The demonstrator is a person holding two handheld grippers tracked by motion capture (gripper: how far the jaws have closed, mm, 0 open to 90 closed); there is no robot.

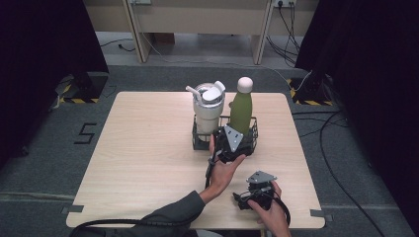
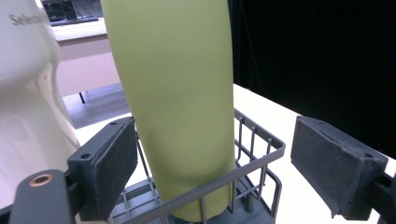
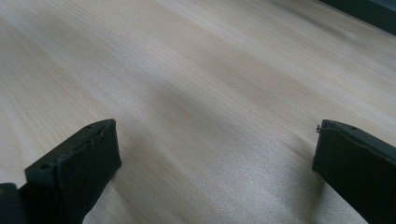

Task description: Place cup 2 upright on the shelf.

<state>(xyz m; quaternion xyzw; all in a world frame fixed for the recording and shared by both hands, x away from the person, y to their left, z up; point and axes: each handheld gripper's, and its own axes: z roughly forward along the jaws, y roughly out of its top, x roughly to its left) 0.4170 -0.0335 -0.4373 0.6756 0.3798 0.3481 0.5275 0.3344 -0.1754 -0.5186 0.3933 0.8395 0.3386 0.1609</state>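
Two grippers, both jaws apart. Left gripper (image 1: 228, 143) nearer: upright green bottle (image 2: 177, 102) in basket (image 2: 261, 154) stands between its pads, untouched. Right gripper (image 1: 254, 195) idle over table (image 3: 196, 70).

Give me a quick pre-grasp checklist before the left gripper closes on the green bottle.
1. Left gripper open: ok, both fingers stand wide apart.
2. Green bottle between the fingers: ok, though it sits nearer the left one.
3. Fingers free of the wire basket: cannot tell; its rim crosses in front of the bottle at finger height.
4. Bottle upright in the basket: ok, with its white cap on.
5. White tumbler out of the way: not ok, it stands right beside the bottle, near the left finger.
6. Right gripper out of the way: ok, open, low over the table near the front edge.
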